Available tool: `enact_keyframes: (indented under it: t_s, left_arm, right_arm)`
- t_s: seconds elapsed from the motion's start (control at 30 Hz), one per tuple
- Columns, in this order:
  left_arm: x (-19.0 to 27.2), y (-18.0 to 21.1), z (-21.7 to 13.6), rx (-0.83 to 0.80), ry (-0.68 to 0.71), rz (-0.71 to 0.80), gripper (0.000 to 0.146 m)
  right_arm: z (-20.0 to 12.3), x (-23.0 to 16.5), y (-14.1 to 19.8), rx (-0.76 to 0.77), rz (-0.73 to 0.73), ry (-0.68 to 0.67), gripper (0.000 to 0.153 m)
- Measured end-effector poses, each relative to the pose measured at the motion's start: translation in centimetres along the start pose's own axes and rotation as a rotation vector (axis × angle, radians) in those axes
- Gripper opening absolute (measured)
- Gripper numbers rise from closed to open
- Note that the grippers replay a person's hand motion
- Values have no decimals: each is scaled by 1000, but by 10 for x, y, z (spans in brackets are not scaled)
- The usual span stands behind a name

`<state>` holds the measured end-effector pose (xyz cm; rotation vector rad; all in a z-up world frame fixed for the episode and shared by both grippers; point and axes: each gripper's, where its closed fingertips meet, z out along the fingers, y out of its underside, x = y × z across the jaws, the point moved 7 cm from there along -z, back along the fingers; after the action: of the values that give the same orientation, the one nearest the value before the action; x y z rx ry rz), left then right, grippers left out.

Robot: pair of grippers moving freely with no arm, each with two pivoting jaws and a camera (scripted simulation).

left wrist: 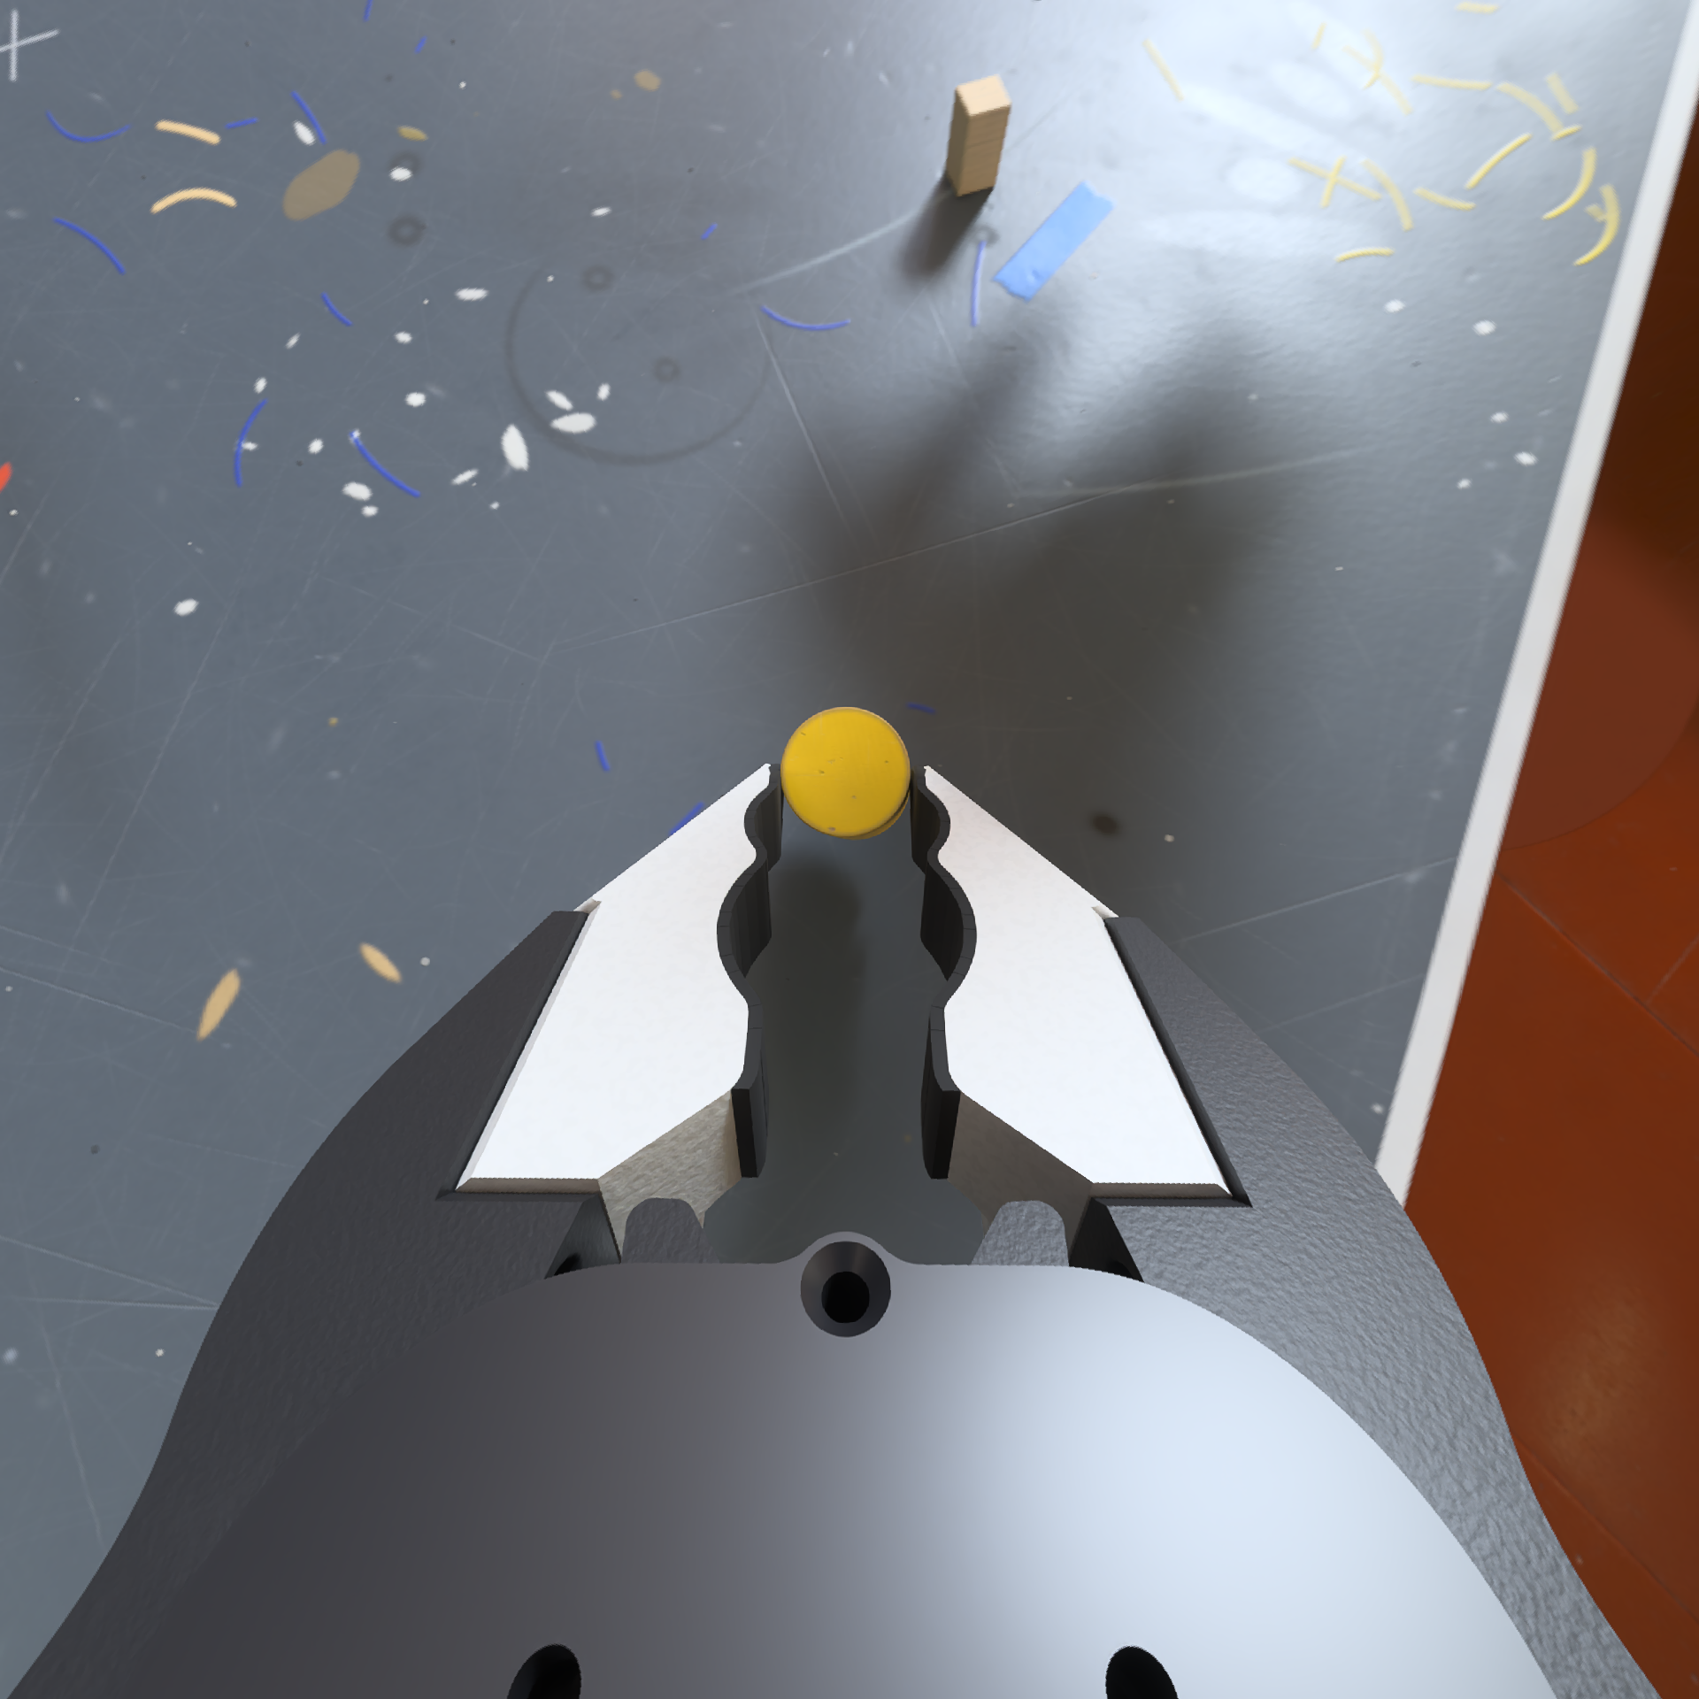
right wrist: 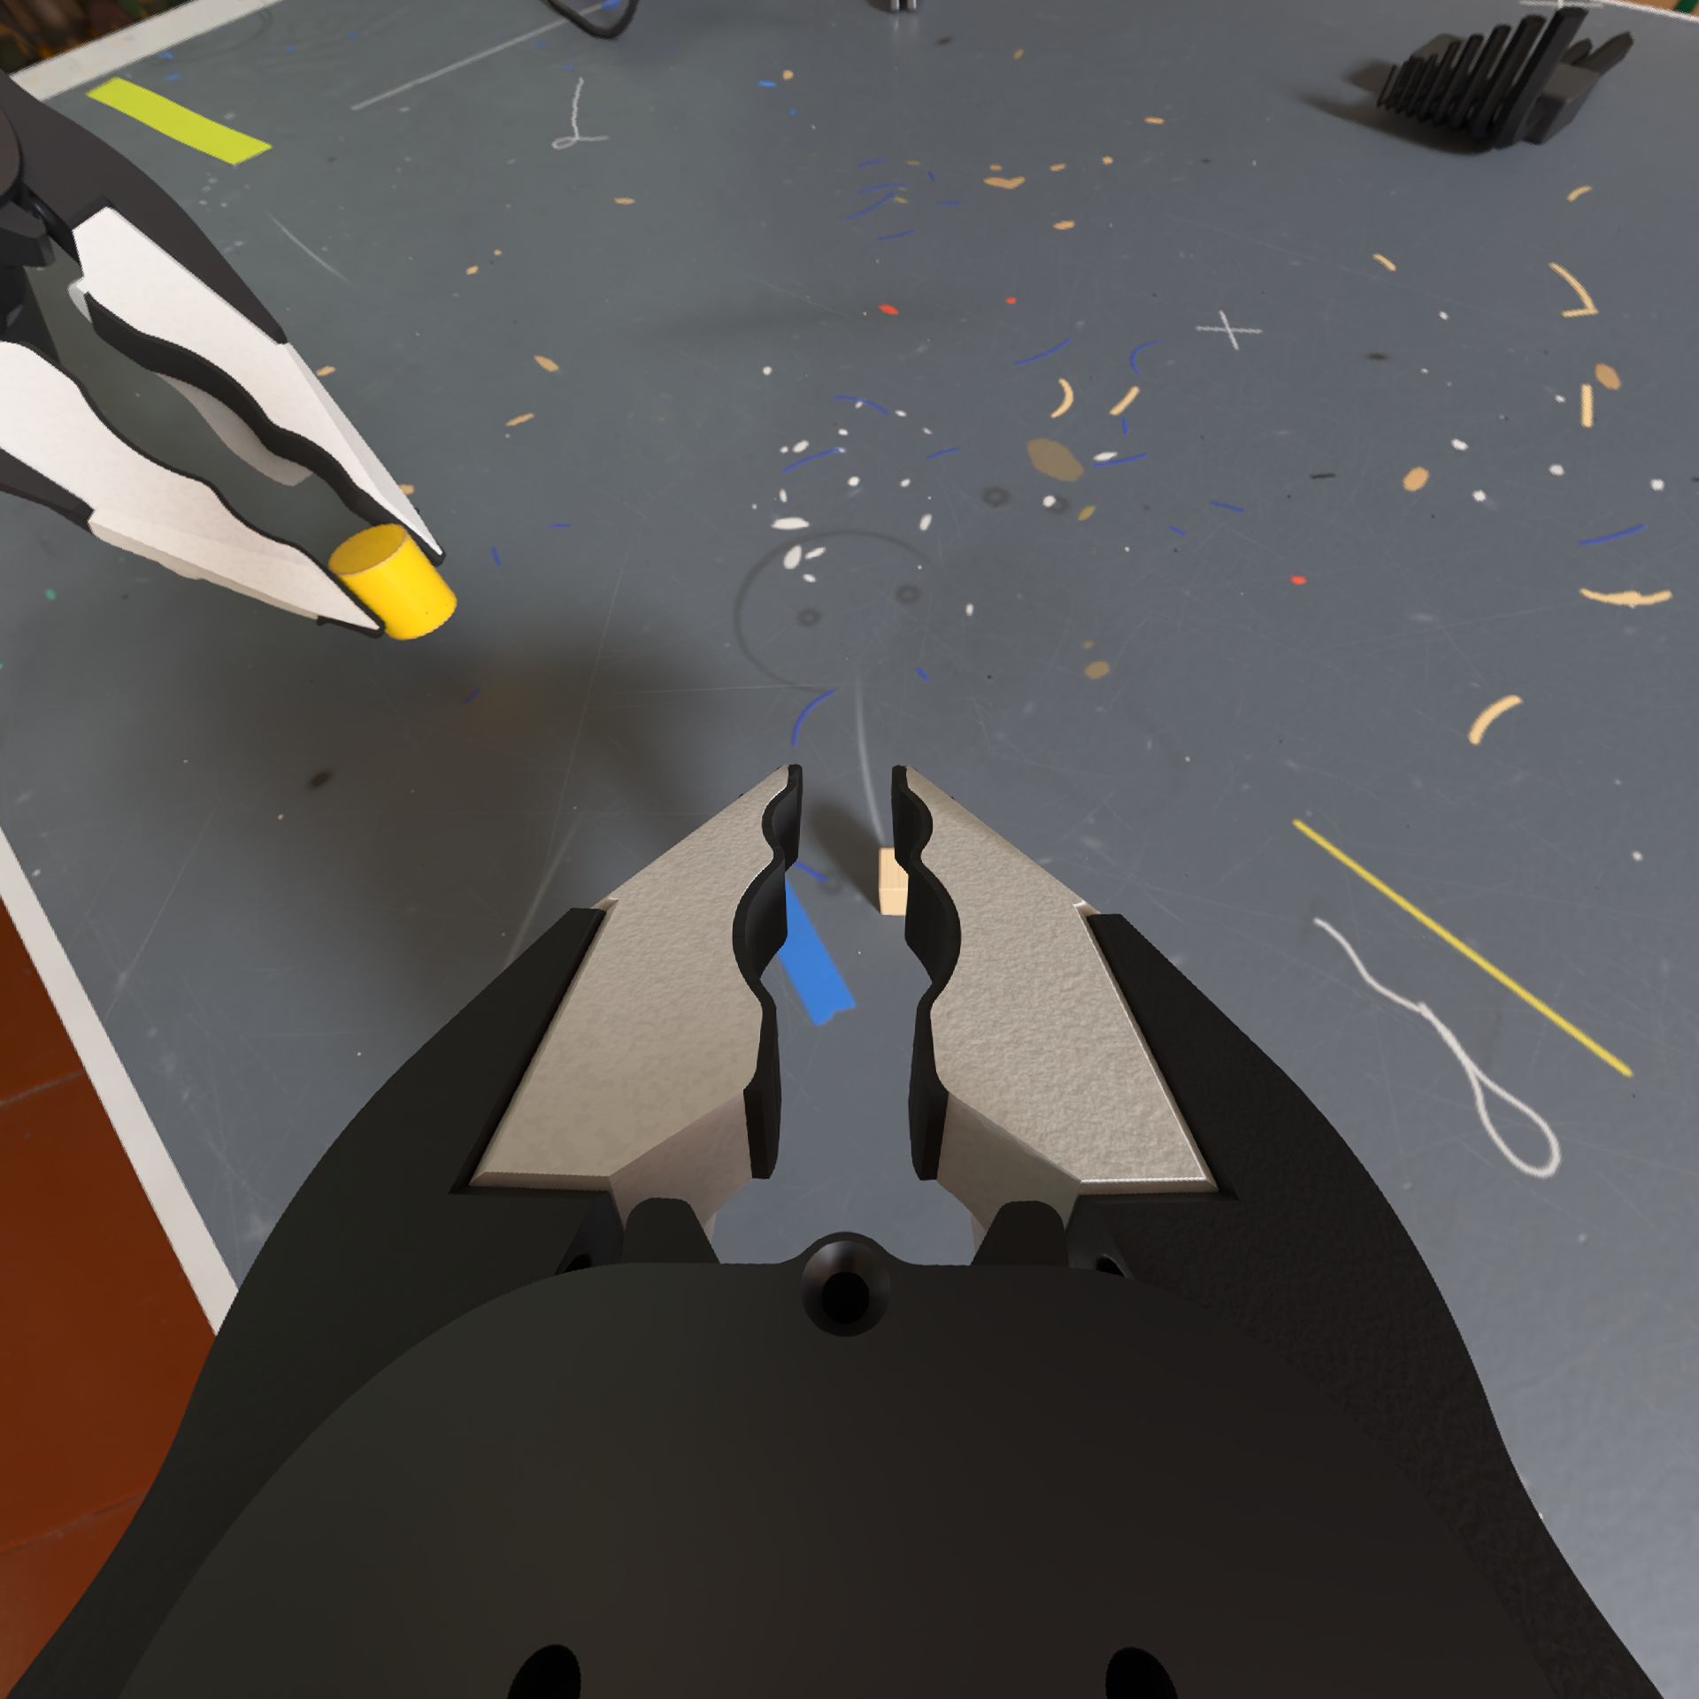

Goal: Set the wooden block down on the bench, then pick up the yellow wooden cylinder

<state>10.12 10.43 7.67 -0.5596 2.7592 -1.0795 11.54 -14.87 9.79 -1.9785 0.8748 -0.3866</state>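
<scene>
My left gripper (left wrist: 846, 777) is shut on the yellow wooden cylinder (left wrist: 844, 770) and holds it at its fingertips above the grey bench; its shadow falls on the bench below. The right wrist view shows the same left gripper (right wrist: 395, 588) at the left with the cylinder (right wrist: 397, 581) clear of the surface. The pale wooden block (left wrist: 977, 136) stands upright on the bench far ahead. My right gripper (right wrist: 846, 781) is open and empty above the block (right wrist: 892, 883), which shows low between its fingers, partly hidden by the right finger.
A blue tape strip (left wrist: 1053, 241) lies beside the block, also in the right wrist view (right wrist: 814, 956). The bench's white edge (left wrist: 1545, 588) runs along the right, with orange floor beyond. A black ribbed object (right wrist: 1508, 87) sits far right. A white string (right wrist: 1443, 1048) and shavings litter the bench.
</scene>
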Motion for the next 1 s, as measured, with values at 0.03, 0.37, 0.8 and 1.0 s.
enact_keyframes:
  t_s: [0.03,0.37,0.8,1.0]
  left_arm:
    - [-2,0,2,-7,-10,3,27]
    - [-5,0,15,-38,-7,62,27]
    - [-9,-38,-32,482,810,-635,26]
    - [-4,-29,-40,468,1182,-823,26]
  right_arm:
    - [0,0,1,-6,2,6,19]
    - [-8,3,4,-19,12,57,20]
    - [16,-63,-47,136,-271,-335,32]
    - [24,-82,-78,262,-304,-701,38]
